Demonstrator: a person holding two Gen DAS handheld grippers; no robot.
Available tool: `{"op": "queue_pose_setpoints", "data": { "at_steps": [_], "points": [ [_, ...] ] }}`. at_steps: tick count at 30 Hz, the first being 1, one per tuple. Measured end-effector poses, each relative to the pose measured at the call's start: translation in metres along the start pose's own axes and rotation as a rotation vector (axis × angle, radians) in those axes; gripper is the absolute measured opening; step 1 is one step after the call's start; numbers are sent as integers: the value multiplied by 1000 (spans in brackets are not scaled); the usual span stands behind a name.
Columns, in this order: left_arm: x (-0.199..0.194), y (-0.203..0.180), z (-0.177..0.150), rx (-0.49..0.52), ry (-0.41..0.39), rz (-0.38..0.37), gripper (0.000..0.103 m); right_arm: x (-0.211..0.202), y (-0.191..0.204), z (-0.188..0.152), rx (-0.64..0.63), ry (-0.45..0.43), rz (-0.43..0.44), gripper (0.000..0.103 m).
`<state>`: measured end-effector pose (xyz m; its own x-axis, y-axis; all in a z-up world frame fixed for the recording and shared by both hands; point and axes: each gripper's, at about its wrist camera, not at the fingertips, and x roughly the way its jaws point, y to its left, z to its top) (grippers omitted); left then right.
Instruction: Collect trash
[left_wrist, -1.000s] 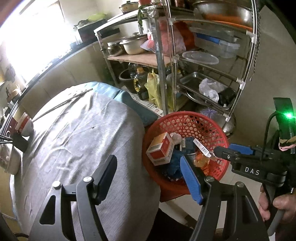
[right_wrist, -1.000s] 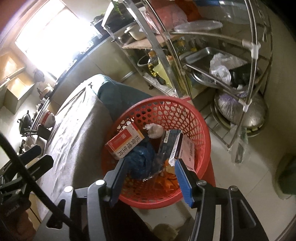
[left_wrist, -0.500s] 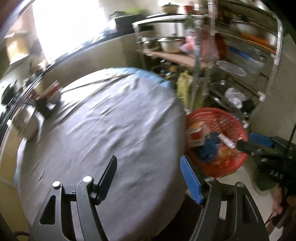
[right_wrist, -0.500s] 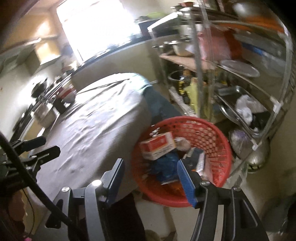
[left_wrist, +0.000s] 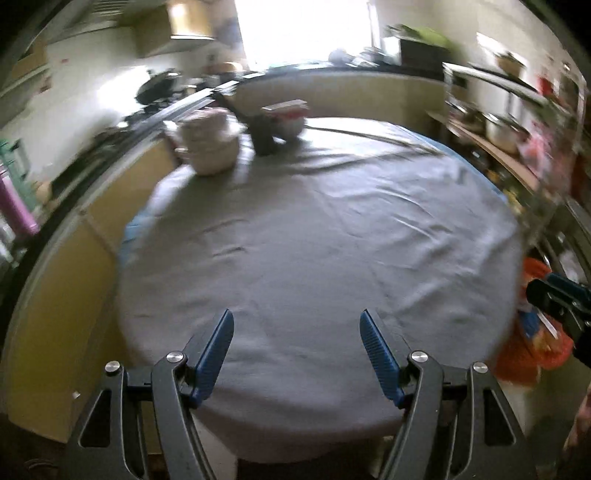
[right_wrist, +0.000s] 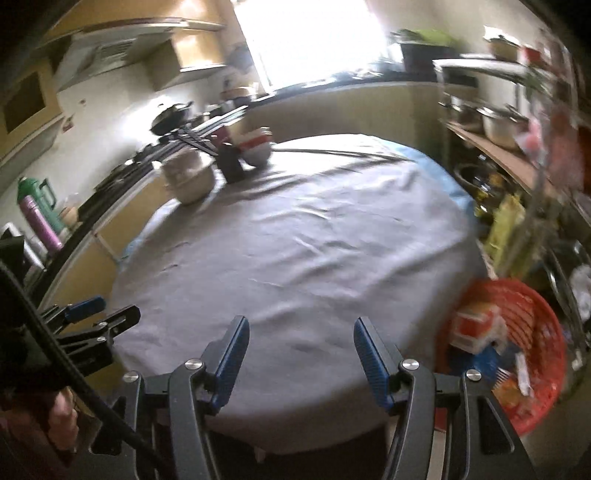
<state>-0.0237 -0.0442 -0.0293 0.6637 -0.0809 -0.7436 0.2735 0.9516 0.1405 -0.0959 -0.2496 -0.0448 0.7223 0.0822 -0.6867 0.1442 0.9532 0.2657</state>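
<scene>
Both the left gripper (left_wrist: 297, 350) and right gripper (right_wrist: 301, 354) hang spread and empty. Light, crushable trash sits in the red basket (right_wrist: 532, 332), right of the right jaws; pinch carton edges.

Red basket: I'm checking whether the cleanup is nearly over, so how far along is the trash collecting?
Done: the red basket beside the table already holds boxes and wrappers. In hand: nothing; the left gripper and right gripper are both open and empty. Left: no loose trash shows on the grey tablecloth; only blurred bowls at its far edge.
</scene>
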Motion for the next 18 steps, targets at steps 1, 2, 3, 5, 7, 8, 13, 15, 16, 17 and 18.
{"op": "queue_pose_setpoints", "data": {
  "at_steps": [1,2,3,5,7,8,13,15,16,17,18],
  "points": [
    [-1,6,1,-12,-7,11,71,2,9,2,-9,-3,9,63],
    [-4,12,2,-22,-16,21,71,3,19,4,-21,-8,13,63],
    [-6,19,4,-33,-25,29,71,3,28,6,-36,-13,15,63],
    [-10,31,6,-53,-42,38,72,4,44,6,-73,-25,11,63],
    [-13,38,9,-66,-54,36,71,3,57,4,-116,-36,-8,63],
    [-14,40,10,-72,-57,33,72,3,62,3,-132,-39,-15,63],
    [-19,41,12,-73,-62,25,72,5,72,1,-175,-42,-33,63],
    [-20,38,12,-62,-68,25,72,6,73,1,-173,-44,-34,63],
    [-20,38,12,-60,-72,27,72,6,73,1,-172,-44,-36,63],
    [-21,38,13,-59,-75,28,72,6,73,2,-169,-45,-36,63],
    [-22,38,13,-59,-77,29,72,6,72,2,-164,-45,-35,63]
  ]
}}
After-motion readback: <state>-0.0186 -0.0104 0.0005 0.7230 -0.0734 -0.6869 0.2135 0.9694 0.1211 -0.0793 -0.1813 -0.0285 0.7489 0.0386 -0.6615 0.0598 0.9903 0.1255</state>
